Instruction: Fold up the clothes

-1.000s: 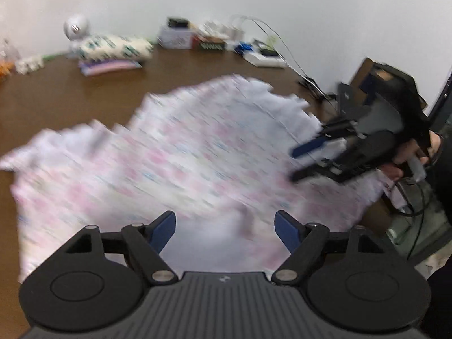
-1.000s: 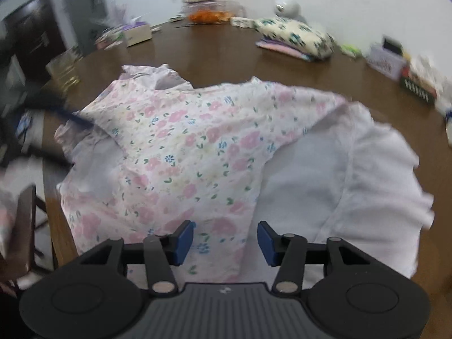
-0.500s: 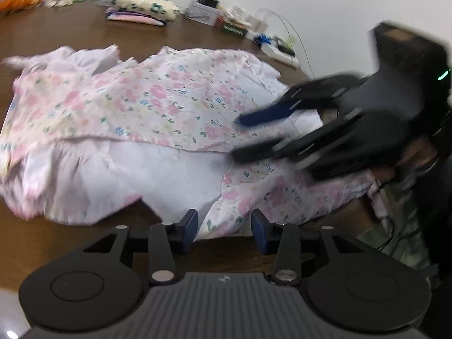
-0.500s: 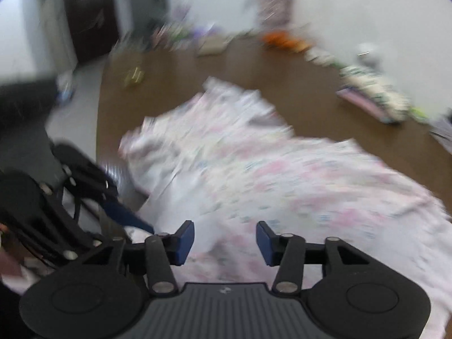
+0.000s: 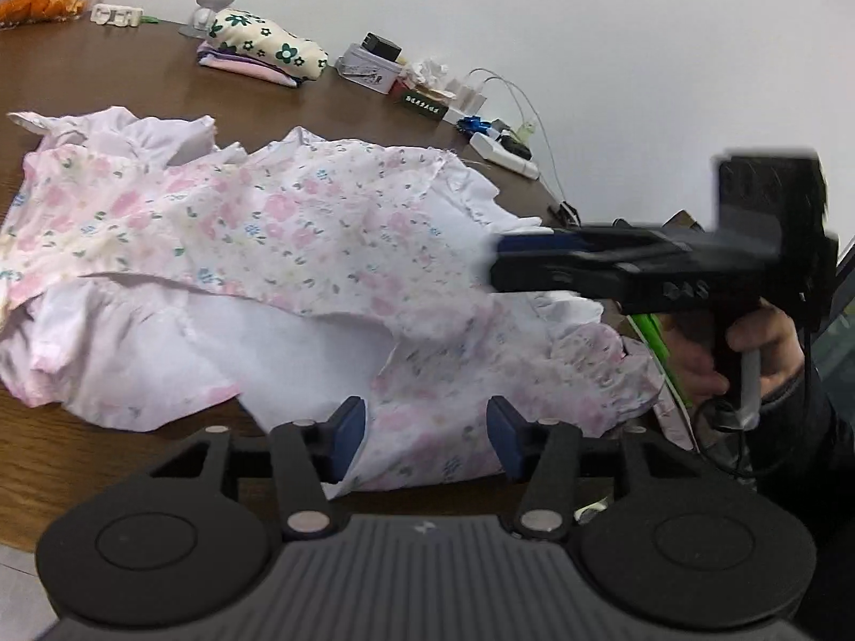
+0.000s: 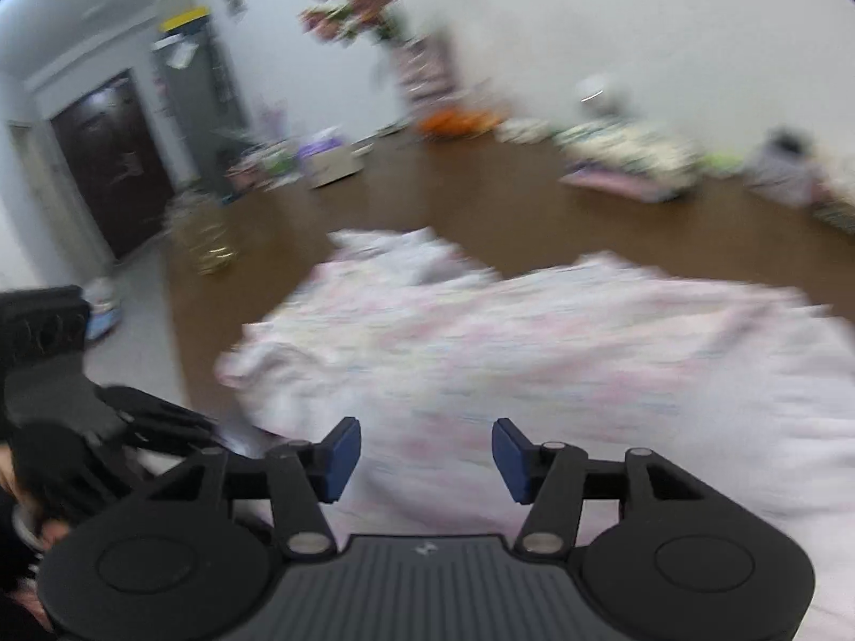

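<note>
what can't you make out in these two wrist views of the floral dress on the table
- Left wrist view: whether the left gripper pinches the floral dress; cloth lies between its jaws.
- Left wrist view: the right gripper, motion-blurred side-on; its opening jaws look empty.
- Right wrist view: the dress print and far clutter, smeared by motion blur.

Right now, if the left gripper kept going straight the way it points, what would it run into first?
Most likely the floral dress: the left gripper already has the dress's near hem lying between its fingers, on the brown table. Depth is hard to judge, so whether the pads touch it is unclear.
</note>
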Demonstrator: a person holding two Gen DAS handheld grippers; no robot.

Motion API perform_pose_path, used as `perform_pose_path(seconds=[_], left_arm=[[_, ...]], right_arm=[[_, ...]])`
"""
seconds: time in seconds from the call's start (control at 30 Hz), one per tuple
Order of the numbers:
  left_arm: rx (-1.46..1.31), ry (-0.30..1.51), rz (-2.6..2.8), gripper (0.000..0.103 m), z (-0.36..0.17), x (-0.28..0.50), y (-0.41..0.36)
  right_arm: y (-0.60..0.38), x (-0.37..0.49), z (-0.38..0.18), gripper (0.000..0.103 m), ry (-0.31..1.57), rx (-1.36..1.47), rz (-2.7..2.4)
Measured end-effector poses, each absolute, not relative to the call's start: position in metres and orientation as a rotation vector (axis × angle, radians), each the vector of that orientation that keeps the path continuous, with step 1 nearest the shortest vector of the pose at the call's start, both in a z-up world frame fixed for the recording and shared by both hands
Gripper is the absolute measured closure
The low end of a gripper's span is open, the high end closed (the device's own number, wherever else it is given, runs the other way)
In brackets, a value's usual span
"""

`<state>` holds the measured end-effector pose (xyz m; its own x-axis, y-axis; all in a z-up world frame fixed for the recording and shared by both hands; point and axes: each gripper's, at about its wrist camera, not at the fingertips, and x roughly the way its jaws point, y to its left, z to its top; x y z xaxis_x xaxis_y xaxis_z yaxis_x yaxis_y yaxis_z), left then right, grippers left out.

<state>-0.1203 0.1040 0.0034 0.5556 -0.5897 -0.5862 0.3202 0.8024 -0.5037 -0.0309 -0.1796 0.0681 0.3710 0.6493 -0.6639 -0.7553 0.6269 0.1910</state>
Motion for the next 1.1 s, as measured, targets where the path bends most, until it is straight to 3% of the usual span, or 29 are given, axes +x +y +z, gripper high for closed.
perform_pose_path(seconds=[0.1,0.27,0.3,0.33,0.37,0.43,0.47,0.53,0.57,0.6,0.63,0.7,0.83,0.93,1.0,1.1], left_arm=[[-0.374,0.859,-0.55,0.087,-0.005,-0.115,0.104],[-0.349,0.861,-0.525,0.096,-0.006,-0.119,0.109],[-0.345,0.86,-0.517,0.097,-0.005,-0.121,0.111],[-0.343,0.861,-0.509,0.097,-0.005,-0.121,0.112],[-0.34,0.862,-0.5,0.097,-0.004,-0.122,0.113],[-0.334,0.864,-0.491,0.097,-0.003,-0.124,0.114],[-0.331,0.861,-0.497,0.094,-0.001,-0.124,0.114],[-0.338,0.841,-0.493,0.068,0.003,-0.124,0.114],[-0.342,0.826,-0.486,0.045,0.005,-0.123,0.112],[-0.336,0.81,-0.482,0.038,0.007,-0.119,0.109],[-0.325,0.795,-0.48,0.038,0.009,-0.116,0.105],[-0.294,0.802,-0.489,0.038,0.009,-0.103,0.096],[-0.29,0.856,-0.501,0.038,0.001,-0.088,0.085],[-0.285,0.873,-0.527,0.051,-0.004,-0.085,0.079],[-0.291,0.894,-0.547,0.074,-0.007,-0.083,0.076],[-0.318,0.922,-0.554,0.097,-0.01,-0.08,0.076]], right_arm=[[-0.221,-0.03,0.057,0.052,0.848,-0.153,0.812],[-0.24,-0.051,0.03,0.055,0.905,-0.144,0.74],[-0.243,-0.054,0.026,0.064,0.904,-0.118,0.734],[-0.245,-0.056,0.022,0.084,0.906,-0.091,0.729],[-0.247,-0.057,0.018,0.096,0.913,-0.072,0.731],[-0.249,-0.061,0.015,0.102,0.924,-0.059,0.761],[-0.251,-0.064,0.016,0.102,0.923,-0.054,0.804],[-0.256,-0.074,0.023,0.101,0.895,-0.06,0.885],[-0.258,-0.078,0.029,0.1,0.863,-0.078,0.897],[-0.261,-0.082,0.035,0.094,0.827,-0.094,0.895],[-0.264,-0.082,0.039,0.077,0.797,-0.102,0.871],[-0.273,-0.073,0.041,0.054,0.795,-0.111,0.783],[-0.297,-0.06,0.038,0.054,0.805,-0.105,0.64],[-0.31,-0.065,0.034,0.054,0.806,-0.084,0.612],[-0.312,-0.067,0.027,0.055,0.81,-0.068,0.619],[-0.309,-0.068,0.018,0.056,0.823,-0.074,0.623]])
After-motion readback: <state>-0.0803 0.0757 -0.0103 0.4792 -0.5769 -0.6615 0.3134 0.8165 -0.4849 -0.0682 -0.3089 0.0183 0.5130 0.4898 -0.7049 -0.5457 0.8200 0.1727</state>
